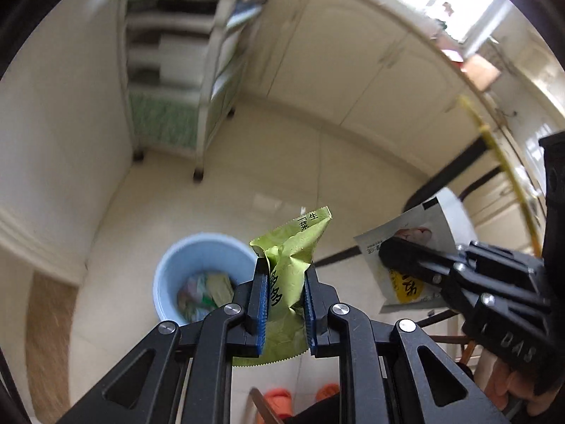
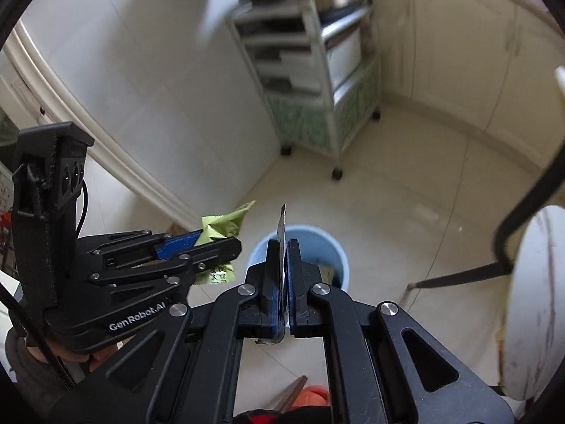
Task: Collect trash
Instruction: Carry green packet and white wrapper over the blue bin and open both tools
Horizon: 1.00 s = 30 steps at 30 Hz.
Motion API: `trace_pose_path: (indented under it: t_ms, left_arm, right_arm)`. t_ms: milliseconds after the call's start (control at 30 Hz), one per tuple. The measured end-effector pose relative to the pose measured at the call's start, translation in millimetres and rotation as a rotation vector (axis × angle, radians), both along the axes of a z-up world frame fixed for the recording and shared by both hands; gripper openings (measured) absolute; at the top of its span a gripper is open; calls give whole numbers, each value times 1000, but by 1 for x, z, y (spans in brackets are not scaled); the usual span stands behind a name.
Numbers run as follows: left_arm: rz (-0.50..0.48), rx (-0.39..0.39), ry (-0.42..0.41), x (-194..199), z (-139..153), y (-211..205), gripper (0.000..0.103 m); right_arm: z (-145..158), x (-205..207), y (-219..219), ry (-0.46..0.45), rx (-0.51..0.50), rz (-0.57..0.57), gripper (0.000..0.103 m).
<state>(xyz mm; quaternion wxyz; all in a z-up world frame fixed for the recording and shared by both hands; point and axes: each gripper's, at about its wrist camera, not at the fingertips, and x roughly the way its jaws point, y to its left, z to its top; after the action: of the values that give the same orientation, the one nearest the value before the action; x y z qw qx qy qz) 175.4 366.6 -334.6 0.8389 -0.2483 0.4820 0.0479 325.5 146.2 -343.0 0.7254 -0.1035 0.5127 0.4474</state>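
A: What does the left tool have?

B: Its blue-padded fingers are clamped on a crumpled green snack wrapper with black Chinese characters. The wrapper stands up between the pads, its serrated bottom edge hanging below them.

A: And the right tool?

B: Its fingers are pressed together on a flat white packet. From the right wrist view the packet is seen edge-on, a thin sliver rising above the pads. From the left wrist view its face shows: white with a pinkish picture and a yellow patch of print.

A: Where do the two stand relative to each other?

B: Side by side, close but apart, both held above the tiled floor. Each tool shows in the other's camera.

A: Is there a bin?

B: Yes, a light blue trash bin stands on the floor below them. In the left wrist view it lies down and left of the green wrapper, with mixed wrappers inside. In the right wrist view the bin sits right behind the white packet.

A: Anything else around?

B: A wheeled shelf cart against the wall, cream cabinet doors, and a round white seat with black metal legs at the right. Orange slippers show at the bottom edge.
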Motion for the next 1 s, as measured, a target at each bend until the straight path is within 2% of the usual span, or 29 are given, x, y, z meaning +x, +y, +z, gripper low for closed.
trace_pose_path:
  t_ms: [167, 300, 333, 367, 433, 500, 733, 767, 833, 933, 1000]
  left_arm:
    - [73, -39, 97, -7, -35, 20, 22]
    - [140, -78, 152, -10, -50, 38, 41]
    - [148, -87, 158, 1, -48, 39, 45]
    - [164, -93, 163, -4, -49, 42, 48]
    - [187, -94, 162, 8, -44, 47, 65]
    - [212, -79, 172, 9, -40, 46, 71]
    - [259, -74, 152, 4, -34, 43, 73]
    - [265, -72, 147, 0, -29, 42, 73]
    - [271, -69, 137, -6, -22, 39, 73]
    - [270, -50, 122, -23, -4, 30, 73]
    - [274, -34, 106, -31, 12, 22, 73]
  right_arm:
    - [-47, 0, 31, 48, -56, 32, 4]
    - [-70, 7, 48, 76, -74, 33, 4]
    - [-73, 6, 51, 76, -78, 36, 4]
    - [-75, 7, 53, 78, -83, 40, 4]
    - [-80, 7, 56, 85, -77, 45, 5]
    - [-82, 7, 59, 89, -78, 42, 5]
    - [-77, 3, 63, 98, -53, 35, 9]
    - [-76, 3, 64, 98, -49, 36, 14]
    - [-69, -1, 63, 81, -43, 42, 15]
    - [-54, -4, 59, 44, -37, 31, 22]
    - [-40, -8, 50, 6, -36, 15, 31]
